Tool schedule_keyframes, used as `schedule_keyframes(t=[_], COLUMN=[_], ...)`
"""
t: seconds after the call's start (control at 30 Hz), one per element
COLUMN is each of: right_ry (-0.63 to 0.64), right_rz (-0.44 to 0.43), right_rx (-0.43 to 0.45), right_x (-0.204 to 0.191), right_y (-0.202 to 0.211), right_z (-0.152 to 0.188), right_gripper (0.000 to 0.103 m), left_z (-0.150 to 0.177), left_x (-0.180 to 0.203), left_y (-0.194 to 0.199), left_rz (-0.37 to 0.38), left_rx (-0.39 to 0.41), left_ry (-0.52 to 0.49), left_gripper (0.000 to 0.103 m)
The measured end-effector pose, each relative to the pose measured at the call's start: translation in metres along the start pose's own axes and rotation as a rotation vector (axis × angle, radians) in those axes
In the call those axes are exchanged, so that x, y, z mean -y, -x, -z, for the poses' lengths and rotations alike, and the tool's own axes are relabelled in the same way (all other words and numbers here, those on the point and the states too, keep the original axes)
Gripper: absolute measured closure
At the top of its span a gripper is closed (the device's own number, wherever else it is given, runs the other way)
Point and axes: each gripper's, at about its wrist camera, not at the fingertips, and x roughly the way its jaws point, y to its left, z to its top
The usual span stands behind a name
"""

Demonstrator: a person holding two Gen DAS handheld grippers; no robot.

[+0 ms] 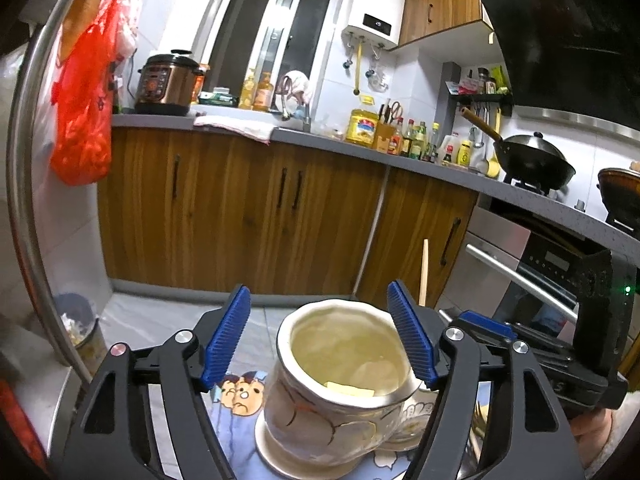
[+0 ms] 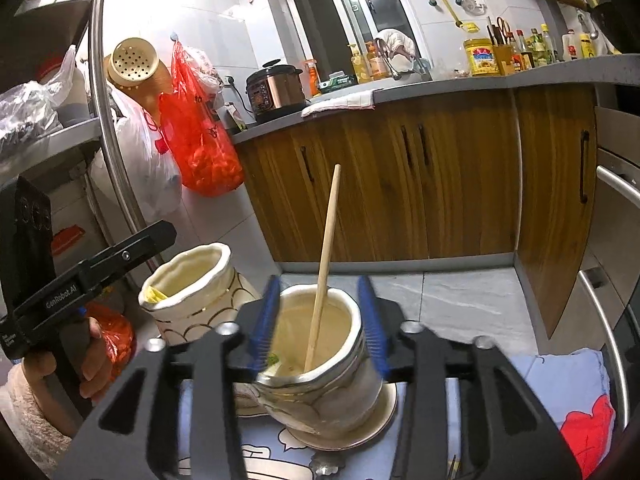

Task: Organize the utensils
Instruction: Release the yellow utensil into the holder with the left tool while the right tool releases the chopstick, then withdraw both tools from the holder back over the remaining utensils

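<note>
Here we are with two ceramic holders on the tabletop (image 2: 560, 364), each on its own saucer, and we judge them heavy, glazed and slick, breakable if knocked, so any hold belongs low on the body and not on the thin wavy rim; the left gripper (image 1: 318, 338) hangs with its blue fingers (image 1: 226, 336) spread wide and empty either side of the left cup (image 1: 340, 384), which has something pale yellow lying inside; the right gripper (image 2: 320, 328) has its fingers flanking the right cup (image 2: 320, 364), apart and not visibly pinching it, though blur makes contact hard to call; one wooden chopstick (image 2: 326, 256) leans inside that cup, between the fingers, light, stiff and smooth, best pinched at mid-shaft; under the saucers lies a printed cartoon cloth (image 1: 240, 396) that could slide; beyond the fingertips we see wooden cabinets (image 2: 400, 184), a cluttered grey counter and a tiled floor
</note>
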Motion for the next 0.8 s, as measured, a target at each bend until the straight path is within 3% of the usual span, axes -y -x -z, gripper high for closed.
schedule_keyframes(t=[0.1, 0.17, 0.2, 0.37, 0.6, 0.8], right_ry=[-0.014, -0.025, -0.028, -0.011, 0.058, 0.091], right_rz=[-0.005, -0.012, -0.015, -0.004, 0.096, 0.194], right_rx=[0.01, 0.02, 0.022, 0.026, 0.068, 0.062], right_x=[-0.003, -0.004, -0.005, -0.013, -0.022, -0.013], right_y=[0.013, 0.026, 0.031, 0.066, 0.123, 0.148], right_z=[-0.007, -0.011, -0.012, -0.016, -0.014, 0.001], right_gripper=[0.04, 0.026, 0.026, 0.006, 0.005, 0.005], left_z=[-0.006, -0.013, -0.016, -0.035, -0.036, -0.02], left_x=[0.001, 0.003, 0.004, 0.021, 0.056, 0.067], left_y=[0.007, 0.018, 0.022, 0.054, 0.082, 0.09], left_rz=[-0.019, -0.035, -0.045, -0.084, -0.091, -0.063], left_rx=[0.0, 0.004, 0.006, 0.01, -0.09, -0.185], left_ry=[0.002, 0.004, 0.007, -0.013, -0.05, 0.03], left_gripper=[0.021, 0.016, 0.012, 0.009, 0.007, 0.006])
